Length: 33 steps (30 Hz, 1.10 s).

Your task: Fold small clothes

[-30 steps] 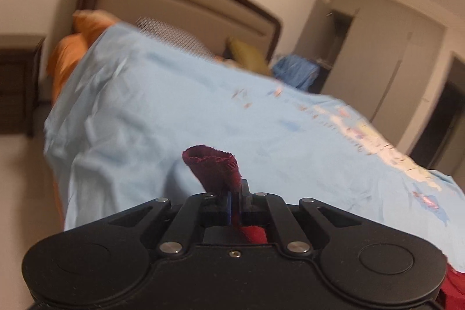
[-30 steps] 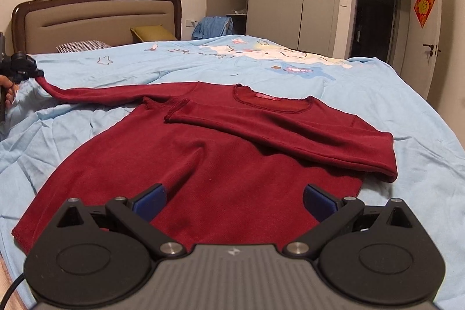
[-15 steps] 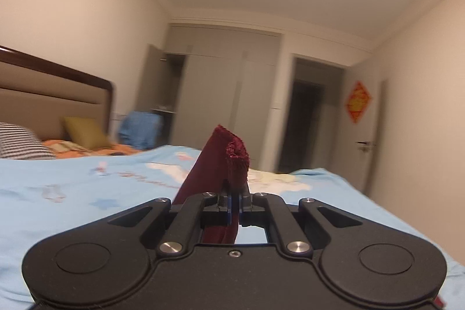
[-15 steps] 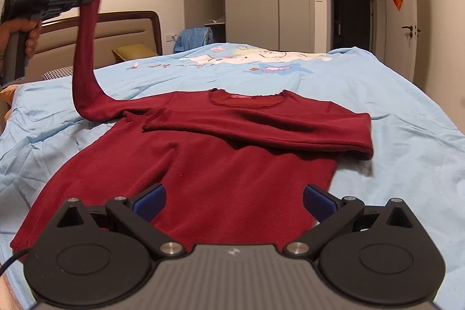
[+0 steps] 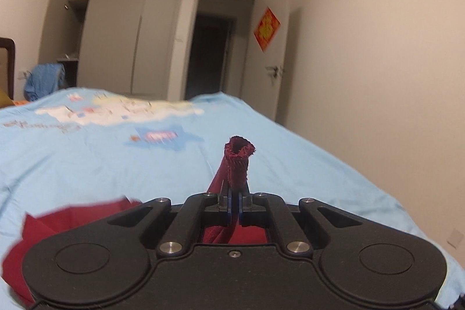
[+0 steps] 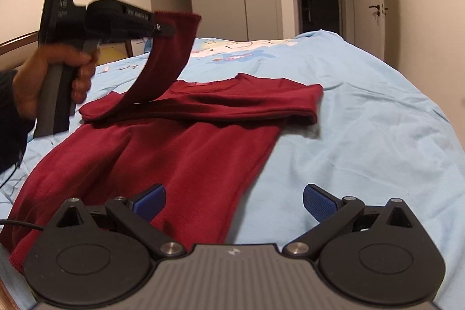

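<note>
The left gripper clamped the dark red knit sweater's sleeve cuff aloft at ten o'clock; the right gripper gaped empty.

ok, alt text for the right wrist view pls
A hand holds the left tongs, shut on the sleeve of a dark red sweater, lifting it over the body lying flat on a light blue bedsheet. The right tongs sit open and empty in the foreground.
</note>
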Available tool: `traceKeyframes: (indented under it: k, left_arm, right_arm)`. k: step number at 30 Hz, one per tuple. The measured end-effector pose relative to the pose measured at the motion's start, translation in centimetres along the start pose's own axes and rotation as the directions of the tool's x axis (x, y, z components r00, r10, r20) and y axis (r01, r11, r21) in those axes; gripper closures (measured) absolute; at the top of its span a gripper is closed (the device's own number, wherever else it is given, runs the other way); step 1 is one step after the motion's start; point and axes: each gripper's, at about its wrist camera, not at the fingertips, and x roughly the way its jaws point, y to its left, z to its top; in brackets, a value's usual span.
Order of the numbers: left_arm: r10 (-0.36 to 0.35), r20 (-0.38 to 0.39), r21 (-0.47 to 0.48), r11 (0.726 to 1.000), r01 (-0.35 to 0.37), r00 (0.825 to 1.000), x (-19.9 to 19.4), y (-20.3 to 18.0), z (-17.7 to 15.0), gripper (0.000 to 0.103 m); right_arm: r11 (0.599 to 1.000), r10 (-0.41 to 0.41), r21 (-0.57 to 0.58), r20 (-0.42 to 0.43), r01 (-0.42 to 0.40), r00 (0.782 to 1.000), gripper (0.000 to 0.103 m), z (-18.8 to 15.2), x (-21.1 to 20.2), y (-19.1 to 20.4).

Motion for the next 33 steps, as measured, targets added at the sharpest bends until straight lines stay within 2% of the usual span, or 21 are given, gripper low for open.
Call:
traceKeyframes:
  k: [4, 6, 8, 9, 11, 14, 15, 18, 21, 23, 27, 31, 33]
  left_arm:
    - [-0.052, -0.096, 0.009, 0.999, 0.053, 0.994, 1.5, -0.2, -3.2, 0.097]
    - [-0.086, -0.139, -0.004, 0.996, 0.086, 0.987, 1.7, 0.5, -3.9, 0.087]
    - [-0.110, -0.165, -0.033, 0.994, 0.106, 0.980, 1.7, 1.2, -4.3, 0.068]
    - [-0.117, -0.168, -0.044, 0.993, 0.111, 0.979, 1.5, 1.6, -4.4, 0.063]
    - [-0.120, -0.164, -0.059, 0.992, 0.112, 0.979, 0.8, 2.6, -4.0, 0.041]
    - [-0.096, -0.151, -0.052, 0.995, 0.089, 0.984, -1.3, 4.0, -3.5, 0.025]
    - [-0.082, -0.149, -0.040, 0.996, 0.077, 0.985, -1.9, 4.6, -3.5, 0.023]
    - [-0.006, -0.155, 0.008, 1.000, 0.007, 0.988, -4.3, 7.1, -4.2, 0.016]
    - [0.118, -0.166, 0.071, 0.992, -0.108, 0.979, -6.8, 10.0, -5.1, 0.011]
    - [0.216, -0.181, 0.124, 0.973, -0.196, 0.959, -8.1, 12.1, -6.0, 0.011]
    - [0.385, -0.197, 0.226, 0.913, -0.341, 0.902, -9.2, 16.1, -7.5, 0.011]
    - [0.462, -0.207, 0.244, 0.878, -0.412, 0.862, -8.3, 19.2, -8.0, 0.012]
    - [0.465, -0.201, 0.240, 0.876, -0.417, 0.862, -7.7, 19.9, -8.0, 0.012]
  right_arm:
    - [1.000, -0.010, 0.025, -0.003, 0.010, 1.000, 0.000, -0.5, -0.2, -0.4]
    - [0.999, -0.013, 0.038, -0.003, 0.013, 1.000, 0.000, -0.7, -0.3, -0.4]
    - [0.999, -0.015, 0.045, -0.005, 0.016, 1.000, 0.000, -0.9, -0.2, -0.4]
    - [0.999, -0.017, 0.047, -0.005, 0.017, 1.000, 0.000, -0.9, -0.2, -0.3]
    - [0.999, -0.018, 0.045, -0.005, 0.018, 1.000, 0.000, -0.9, -0.1, -0.2]
    - [0.999, -0.018, 0.038, 0.002, 0.018, 1.000, 0.000, -0.6, 0.0, 0.1]
    - [0.999, -0.018, 0.037, 0.006, 0.018, 1.000, 0.000, -0.5, 0.1, 0.2]
    - [0.999, -0.018, 0.038, 0.019, 0.017, 1.000, 0.000, 0.1, 0.4, 0.5]
    - [0.999, -0.017, 0.039, 0.024, 0.016, 1.000, 0.000, 0.9, 1.1, 0.8]
    - [0.999, -0.019, 0.036, 0.028, 0.018, 0.999, 0.000, 1.5, 1.7, 1.1]
    - [0.999, -0.030, 0.028, 0.030, 0.029, 0.999, 0.000, 3.2, 3.3, 1.8]
    - [0.998, -0.036, 0.047, 0.024, 0.035, 0.999, 0.000, 5.2, 5.9, 2.4]
    - [0.998, -0.038, 0.051, 0.028, 0.037, 0.999, 0.000, 6.2, 7.3, 2.8]
